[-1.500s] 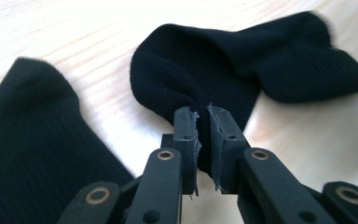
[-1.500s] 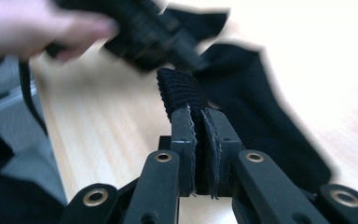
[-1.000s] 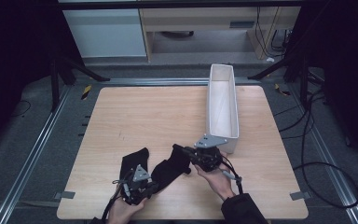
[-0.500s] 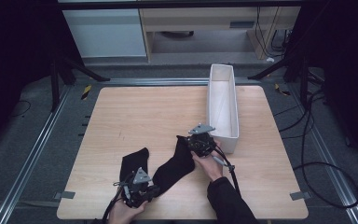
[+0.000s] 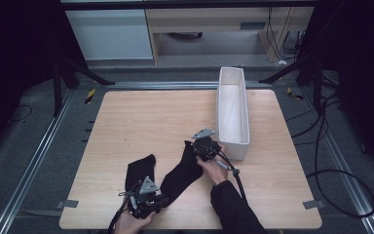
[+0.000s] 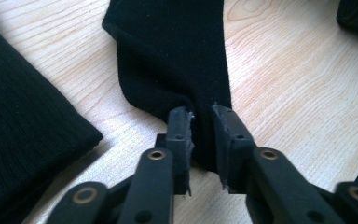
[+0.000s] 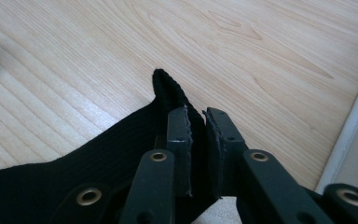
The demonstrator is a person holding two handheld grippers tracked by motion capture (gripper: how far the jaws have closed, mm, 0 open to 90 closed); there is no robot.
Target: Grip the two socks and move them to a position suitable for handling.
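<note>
A: What did you have in your grippers?

B: You held one black sock (image 5: 185, 169) at both ends. Your left gripper (image 5: 148, 199) was at the near edge of the table (image 5: 151, 117), and its jaws were pressed close on the sock's near end. In the left gripper view you could see a thin bit of black cloth pinched between the two jaws.

A: And the other one?

B: Your right gripper (image 5: 200, 145) was further up the table, just beside the white bin (image 5: 232, 113). Its jaws were nearly closed too, with the far end of the sock squeezed between them. In the right gripper view a small tip of the sock (image 7: 164, 84) poked out past the jaws.

A: Where was the sock lying?

B: It was stretched between your two grippers, slanting across the wood. Most of it rested flat on the table.

A: Was there anything else?

B: Yes, a second black sock (image 5: 139, 170) lay on the table to the left of the first one, near your left gripper. Neither gripper held it.
</note>
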